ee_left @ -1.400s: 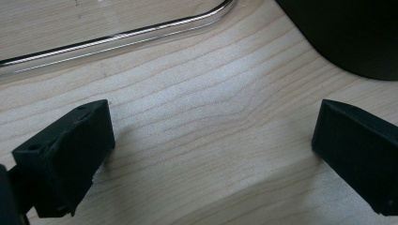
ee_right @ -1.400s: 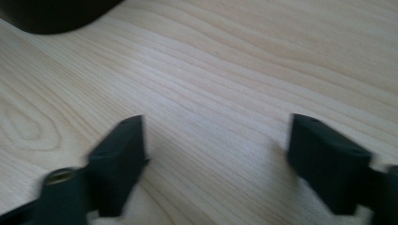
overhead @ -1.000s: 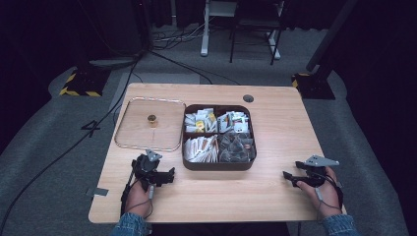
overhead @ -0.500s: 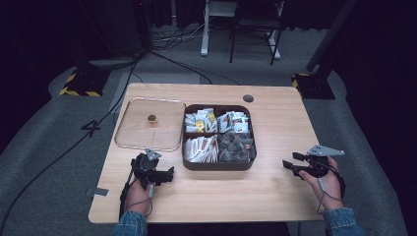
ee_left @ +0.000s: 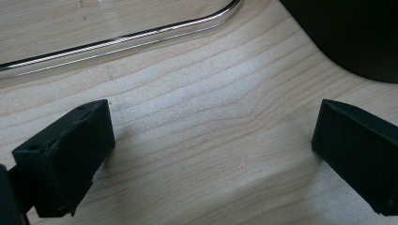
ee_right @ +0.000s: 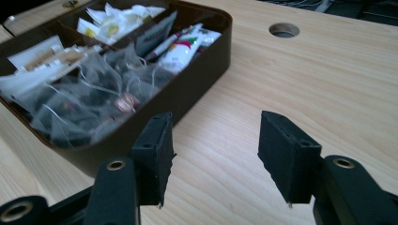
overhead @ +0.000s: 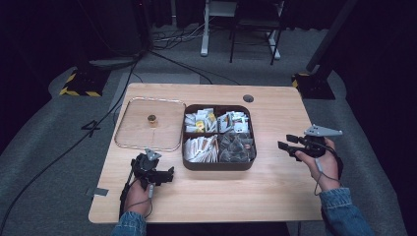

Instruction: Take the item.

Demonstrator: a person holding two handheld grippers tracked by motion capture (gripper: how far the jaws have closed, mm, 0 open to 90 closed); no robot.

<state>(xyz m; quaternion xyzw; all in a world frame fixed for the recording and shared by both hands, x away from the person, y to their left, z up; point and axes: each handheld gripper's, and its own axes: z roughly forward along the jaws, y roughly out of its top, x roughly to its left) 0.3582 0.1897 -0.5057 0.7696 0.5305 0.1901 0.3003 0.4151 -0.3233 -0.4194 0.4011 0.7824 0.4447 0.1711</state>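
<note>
I'm at the approach step: my right gripper (overhead: 287, 142) hangs above the table (overhead: 275, 187) just right of the box (overhead: 218, 164), pointing at its near right compartment, where the mesh tea bags (ee_right: 84, 105) lie in a heap. Its jaws have just been closing and now stand about half open with nothing between them, only bare wood below. My left gripper (overhead: 169, 173) rests on the table near the box's front left corner, beside the clear lid (overhead: 129, 143) that lies flat to the box's left; its jaws stand wide and hold nothing.

I judge the lid is off and a pick from the box comes next. That calls for carrying the right gripper over the box wall, then down onto one bag. The bags are tangled by strings, so I'd aim for a single corner.
</note>
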